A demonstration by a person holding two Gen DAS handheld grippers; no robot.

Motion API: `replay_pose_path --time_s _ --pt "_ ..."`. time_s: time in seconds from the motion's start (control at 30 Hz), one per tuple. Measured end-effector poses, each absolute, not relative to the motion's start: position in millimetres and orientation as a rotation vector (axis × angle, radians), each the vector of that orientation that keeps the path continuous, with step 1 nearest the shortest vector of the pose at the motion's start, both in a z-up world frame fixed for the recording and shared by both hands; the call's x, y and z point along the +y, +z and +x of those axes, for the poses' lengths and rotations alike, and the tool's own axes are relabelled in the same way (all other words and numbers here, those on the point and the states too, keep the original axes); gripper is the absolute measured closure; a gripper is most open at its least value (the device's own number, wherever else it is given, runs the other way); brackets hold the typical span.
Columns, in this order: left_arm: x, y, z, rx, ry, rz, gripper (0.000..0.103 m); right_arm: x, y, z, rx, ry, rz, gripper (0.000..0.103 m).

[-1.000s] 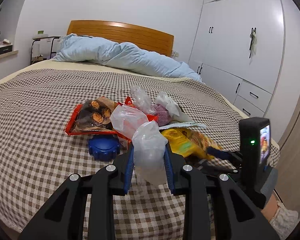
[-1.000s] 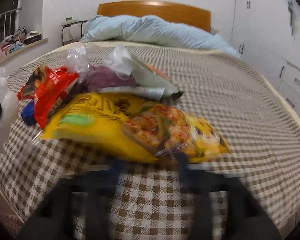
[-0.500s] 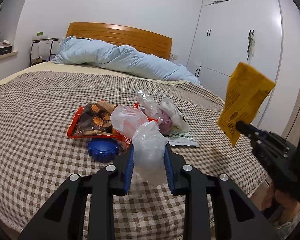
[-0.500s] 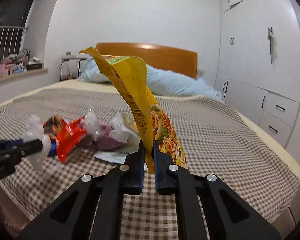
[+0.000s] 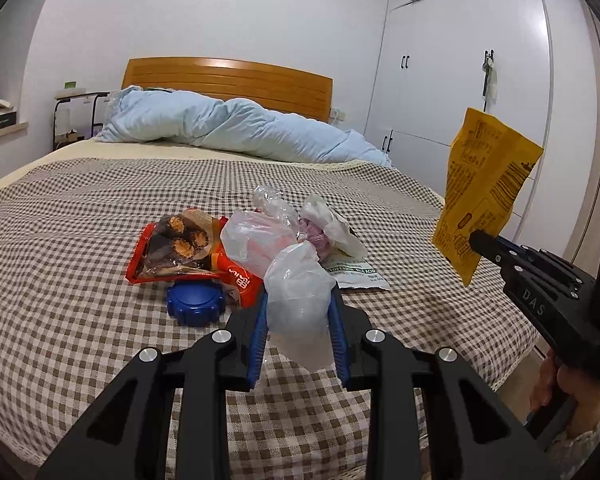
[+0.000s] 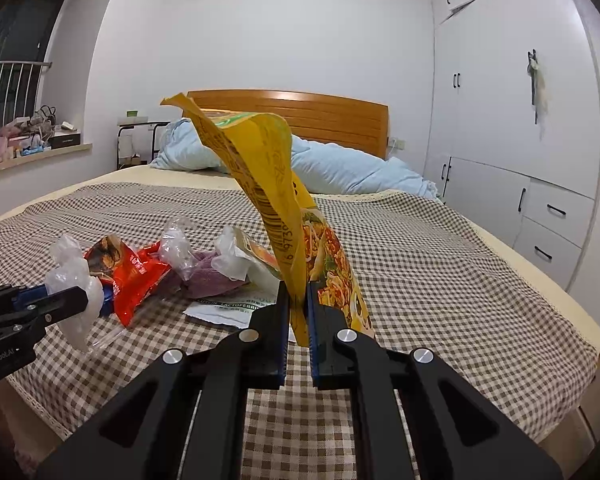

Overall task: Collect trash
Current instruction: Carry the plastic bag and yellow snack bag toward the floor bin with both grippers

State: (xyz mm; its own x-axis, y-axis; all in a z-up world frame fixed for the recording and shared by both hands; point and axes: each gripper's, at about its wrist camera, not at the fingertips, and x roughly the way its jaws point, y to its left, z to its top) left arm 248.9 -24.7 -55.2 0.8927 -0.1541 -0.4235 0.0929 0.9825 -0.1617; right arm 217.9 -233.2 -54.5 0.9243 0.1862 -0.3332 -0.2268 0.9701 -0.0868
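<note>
The yellow packet (image 6: 284, 208), a second ago flat on the checked bedspread (image 6: 440, 248), is now lifted clear; it is clamped at its lower edge by the right gripper (image 6: 298, 304) and stands upright, well above the heap. One piece is thus judged collected; the red wrapper (image 5: 172, 248), blue lid (image 5: 196, 302), white sachet (image 5: 356, 276) and crumpled bags are left on the bed. The left gripper (image 5: 300, 312) is unchanged, clenched on a clear plastic bag (image 5: 296, 296). No bin is seen in either view; the purple bundle (image 6: 208, 276) is half buried and not identified; the hand (image 5: 556, 384) is cut off at the frame edge.
</note>
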Motion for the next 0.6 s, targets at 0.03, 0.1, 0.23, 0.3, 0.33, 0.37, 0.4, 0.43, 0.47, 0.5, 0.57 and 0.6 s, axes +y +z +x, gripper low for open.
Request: replay_pose_path --time_s 0.03,0.1,0.23,0.3,0.33,0.37,0.4,0.43,0.47,0.5,0.57,0.6 --pt "-24.0 -55.1 249.4 0.450 -0.128 -0.140 0.077 -232.6 -54.7 217.9 0.330 0.212 -0.125 0.095" --pt "-23.7 -55.0 249.1 0.449 -0.127 -0.141 0.077 -233.2 -54.7 217.2 0.330 0.212 -0.124 0.095" --pt "-23.1 -55.0 249.3 0.448 -0.126 -0.142 0.077 -232.4 -55.0 216.7 0.330 0.213 -0.128 0.095" --pt "-23.0 -55.0 249.4 0.449 -0.128 -0.143 0.077 -232.4 -55.0 216.6 0.330 0.213 -0.128 0.095" --pt "-22.9 -54.8 249.0 0.448 -0.129 -0.143 0.077 -232.4 -55.0 216.7 0.330 0.213 -0.127 0.095" --pt "-22.9 -54.5 248.6 0.447 -0.129 -0.143 0.077 -232.4 -55.0 216.7 0.330 0.213 -0.127 0.095" --pt "-22.9 -54.6 248.6 0.447 -0.129 -0.143 0.077 -232.1 -55.0 216.6 0.331 0.213 -0.127 0.095" --pt "-23.0 -54.1 248.0 0.445 -0.130 -0.143 0.077 -232.4 -55.0 216.7 0.330 0.213 -0.128 0.095" --pt "-23.2 -53.6 247.5 0.444 -0.129 -0.142 0.077 -231.9 -55.0 216.2 0.329 0.212 -0.128 0.095" --pt "-23.3 -53.4 246.8 0.443 -0.129 -0.142 0.077 -231.9 -55.0 216.7 0.331 0.213 -0.129 0.095" --pt "-23.4 -53.1 246.6 0.442 -0.129 -0.142 0.077 -231.9 -54.7 216.1 0.329 0.212 -0.131 0.095" --pt "-23.3 -52.9 246.4 0.442 -0.129 -0.143 0.077 -232.1 -54.3 216.1 0.330 0.214 -0.132 0.095"
